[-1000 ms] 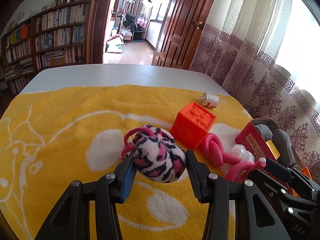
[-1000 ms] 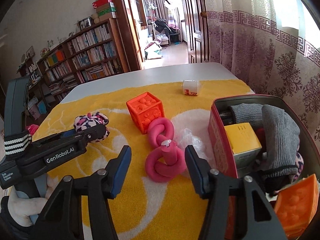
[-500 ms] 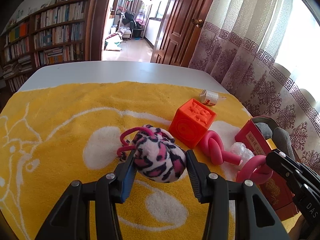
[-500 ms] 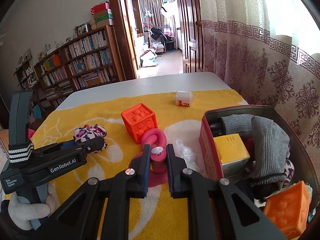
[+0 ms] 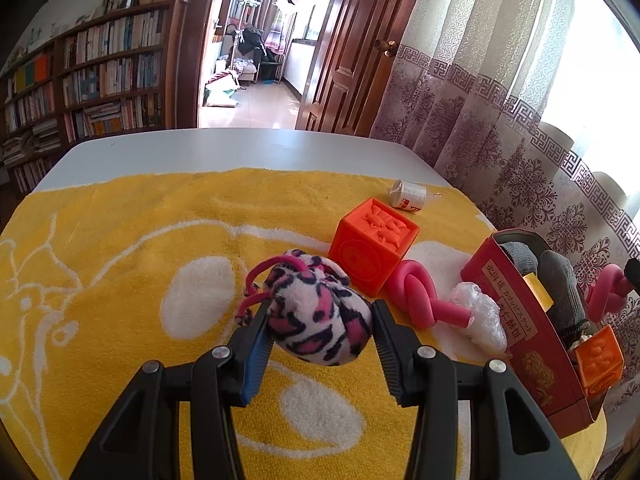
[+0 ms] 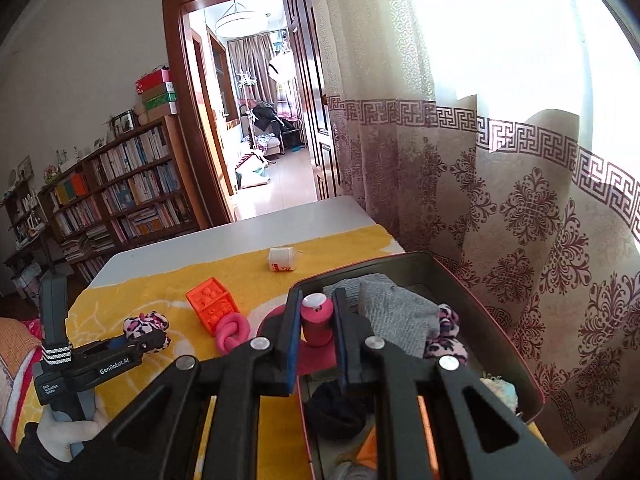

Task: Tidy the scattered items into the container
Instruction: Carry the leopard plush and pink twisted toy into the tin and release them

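My left gripper [image 5: 320, 320] is shut on a pink leopard-print plush pouch [image 5: 316, 316] resting on the yellow towel [image 5: 120, 240]. My right gripper [image 6: 316, 316] is shut on a pink knotted foam toy [image 6: 316, 318] and holds it over the left rim of the red tin [image 6: 500, 320]; the toy also shows above the tin in the left wrist view [image 5: 608, 288]. The red tin [image 5: 516, 312] holds grey socks [image 6: 396, 312], an orange cube [image 5: 600, 356] and other items. A second pink knotted toy [image 5: 420, 292], an orange cube [image 5: 374, 244] and crumpled clear plastic [image 5: 480, 312] lie on the towel.
A small white bottle [image 5: 408, 196] lies at the towel's far edge. The grey table [image 5: 240, 148] extends beyond the towel. A patterned curtain [image 5: 520, 140] hangs close behind the tin on the right. Bookshelves [image 5: 80, 92] and a doorway stand at the back.
My right gripper closed on the pink knotted toy, lifted it off the towel and carried it right, over the tin. My left gripper stayed shut on the plush pouch.
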